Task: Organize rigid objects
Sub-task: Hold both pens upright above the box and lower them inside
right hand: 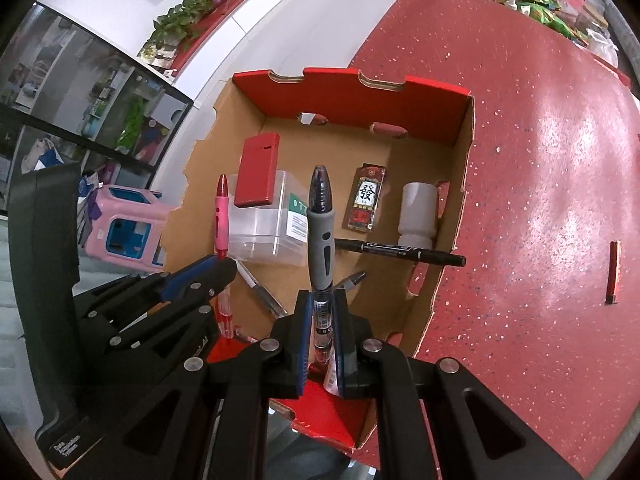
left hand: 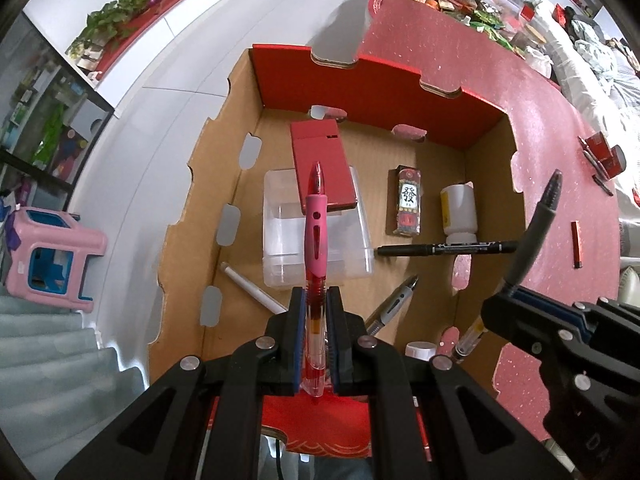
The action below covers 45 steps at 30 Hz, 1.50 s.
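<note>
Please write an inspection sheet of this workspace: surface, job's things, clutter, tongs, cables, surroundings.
Surface: red speckled table, open cardboard box on it.
Job's things: in the box, clear plastic container, red flat box leaning on it, white bottle, black marker, small printed box, loose pens.
Clutter: small red items on the table, packages at its far end.
Tongs: left tongs shut on pink pen; right tongs shut on grey pen.
Cables: nothing seen.
Surroundings: pink stool, plants, shelves.
</note>
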{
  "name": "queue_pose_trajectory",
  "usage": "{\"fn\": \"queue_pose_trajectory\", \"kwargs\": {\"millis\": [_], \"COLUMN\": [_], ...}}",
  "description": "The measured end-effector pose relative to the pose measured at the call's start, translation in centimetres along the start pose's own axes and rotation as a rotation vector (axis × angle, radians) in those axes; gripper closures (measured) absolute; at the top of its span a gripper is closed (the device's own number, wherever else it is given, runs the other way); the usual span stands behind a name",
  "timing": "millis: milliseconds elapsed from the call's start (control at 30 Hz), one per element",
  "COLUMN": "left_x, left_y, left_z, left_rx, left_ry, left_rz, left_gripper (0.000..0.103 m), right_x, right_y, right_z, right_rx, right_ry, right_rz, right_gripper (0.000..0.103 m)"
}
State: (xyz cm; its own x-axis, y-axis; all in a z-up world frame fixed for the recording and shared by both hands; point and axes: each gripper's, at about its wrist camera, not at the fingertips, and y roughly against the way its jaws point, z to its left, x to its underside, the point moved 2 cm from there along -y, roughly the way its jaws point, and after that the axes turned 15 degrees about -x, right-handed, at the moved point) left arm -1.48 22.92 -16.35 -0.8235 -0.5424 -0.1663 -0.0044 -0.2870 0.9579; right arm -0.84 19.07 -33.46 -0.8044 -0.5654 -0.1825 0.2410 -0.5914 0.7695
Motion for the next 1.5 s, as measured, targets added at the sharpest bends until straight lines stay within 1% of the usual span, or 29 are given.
{"fn": "queue_pose_trajectory", "kwargs": {"millis": [567,1500], "left_x": [1.6,2.8], "left_y": [0.6,1.3], "left_z": [0.6,1.3], "left_rx": [-0.004,-0.003], "left_ry": [0.029,0.055], "left_rz": [0.001,-0.014], "left_gripper": [0.093,0.093], "right_x": [0.6,2.2], "right_y": [1.0,1.9], "right_z": [1.5,2.6], "right_rx": [0.013,0.027], "right_ry": [0.033,0.072], "right_rz": [-0.008,-0.010], "right_gripper": [0.092,0.092]}}
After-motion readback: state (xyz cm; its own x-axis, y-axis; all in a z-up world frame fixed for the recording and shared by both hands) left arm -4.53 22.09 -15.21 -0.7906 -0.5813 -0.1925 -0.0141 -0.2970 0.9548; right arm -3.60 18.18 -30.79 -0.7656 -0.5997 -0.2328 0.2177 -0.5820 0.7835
